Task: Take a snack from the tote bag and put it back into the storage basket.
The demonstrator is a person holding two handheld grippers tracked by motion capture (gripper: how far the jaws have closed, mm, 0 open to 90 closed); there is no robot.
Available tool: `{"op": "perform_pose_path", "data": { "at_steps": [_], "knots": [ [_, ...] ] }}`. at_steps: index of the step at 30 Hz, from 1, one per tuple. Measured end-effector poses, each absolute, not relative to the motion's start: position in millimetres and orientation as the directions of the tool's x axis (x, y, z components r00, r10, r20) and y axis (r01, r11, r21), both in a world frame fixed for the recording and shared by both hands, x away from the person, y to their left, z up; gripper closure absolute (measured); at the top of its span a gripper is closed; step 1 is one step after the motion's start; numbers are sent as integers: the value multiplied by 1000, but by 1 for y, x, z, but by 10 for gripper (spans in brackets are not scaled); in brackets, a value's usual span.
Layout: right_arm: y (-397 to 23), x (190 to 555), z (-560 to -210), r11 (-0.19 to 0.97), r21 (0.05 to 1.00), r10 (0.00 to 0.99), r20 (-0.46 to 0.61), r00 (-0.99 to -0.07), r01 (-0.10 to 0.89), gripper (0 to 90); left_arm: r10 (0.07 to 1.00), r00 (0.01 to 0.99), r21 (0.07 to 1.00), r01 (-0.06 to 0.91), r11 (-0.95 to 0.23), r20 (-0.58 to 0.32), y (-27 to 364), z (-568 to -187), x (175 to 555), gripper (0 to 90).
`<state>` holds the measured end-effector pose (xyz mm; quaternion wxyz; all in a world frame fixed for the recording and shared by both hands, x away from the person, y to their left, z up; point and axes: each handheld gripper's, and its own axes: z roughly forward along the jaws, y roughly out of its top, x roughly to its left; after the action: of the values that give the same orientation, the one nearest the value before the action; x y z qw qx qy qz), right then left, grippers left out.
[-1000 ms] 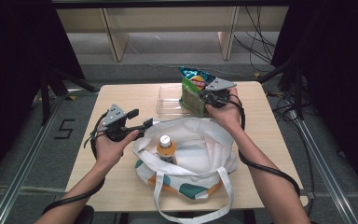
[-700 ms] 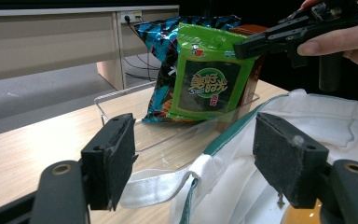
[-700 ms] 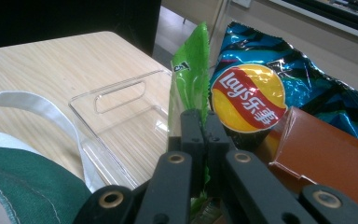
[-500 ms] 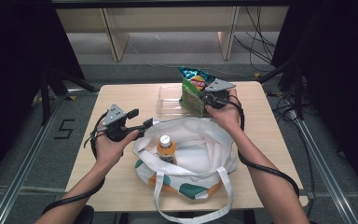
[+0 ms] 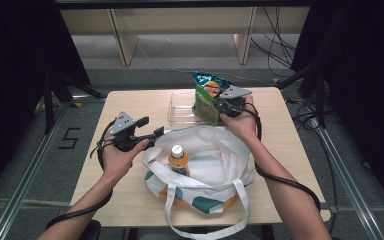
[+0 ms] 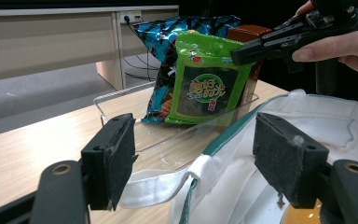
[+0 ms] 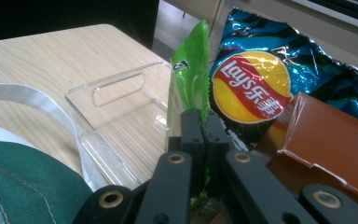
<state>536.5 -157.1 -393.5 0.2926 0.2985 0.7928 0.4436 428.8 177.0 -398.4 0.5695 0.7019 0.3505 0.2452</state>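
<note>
This looks like a lab or recording studio set up for data capture. A plain wooden table stands alone on grey carpet, flanked by black curtains on both sides. Metal rails run along the floor past the table's left and right edges, and a number five is taped on the carpet near its left edge. Loose cables trail across the floor beyond the far edge, beneath light wooden benches or desks along the back.
</note>
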Motion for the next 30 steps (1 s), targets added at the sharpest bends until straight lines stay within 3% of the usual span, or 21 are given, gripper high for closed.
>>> {"op": "perform_pose_path", "data": {
  "at_steps": [30],
  "knots": [
    [-156, 538, -410, 460, 851, 733, -201, -650, 256, 892, 772, 634, 971, 214, -105, -56, 177, -399, 429, 290]
  ]
}}
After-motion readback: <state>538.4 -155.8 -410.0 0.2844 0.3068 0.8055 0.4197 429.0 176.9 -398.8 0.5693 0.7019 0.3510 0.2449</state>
